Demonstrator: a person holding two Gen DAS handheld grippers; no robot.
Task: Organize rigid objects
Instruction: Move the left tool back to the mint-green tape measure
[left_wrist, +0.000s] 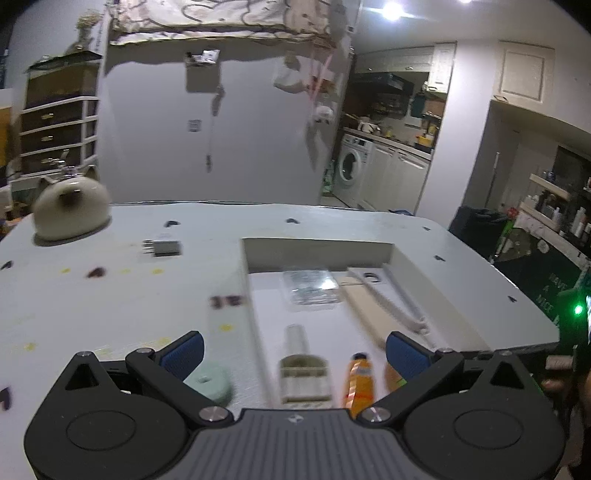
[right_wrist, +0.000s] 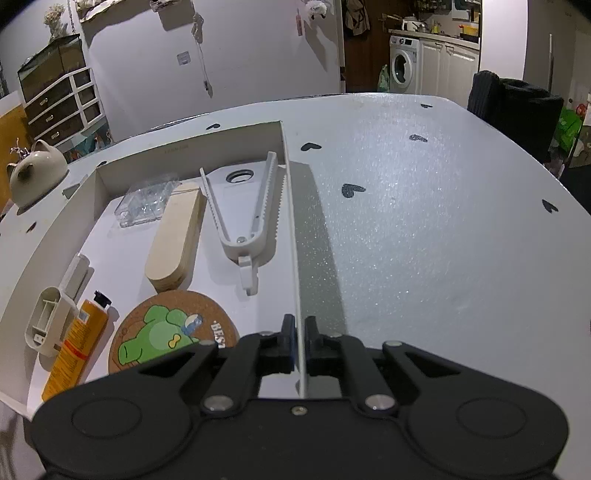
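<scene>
**Right gripper pinching the tray wall, left one hanging open**

So the shallow white cardboard tray (right_wrist: 184, 146) is sitting on the pale bench (right_wrist: 424, 221) with the black heart marks, and it's holding most of the stuff. Inside it: a white serrated jar-opener tool (right_wrist: 255, 206) lying just beside the right wall, a pale wooden block (right_wrist: 175, 240) next to that, a clear plastic case (right_wrist: 147, 203) toward the far corner, a cork coaster with a green frog (right_wrist: 166, 336), an orange tube (right_wrist: 75, 343) and a white plastic holder (right_wrist: 46, 317) touching it on the near left.

The right gripper (right_wrist: 300, 332) is sitting clamped shut on the tray's thin right wall, one finger on each side of it.

The left gripper (left_wrist: 295, 350) is hovering wide open with nothing between its blue pads (left_wrist: 184, 350), over the tray's near end. Still out on the bench: a mint-green round thing (left_wrist: 212, 384) by the left finger, a small grey plug adapter (left_wrist: 164, 248), and a cream cat-eared pot (left_wrist: 72, 212) at the far left corner. That view is a bit blurry.
</scene>
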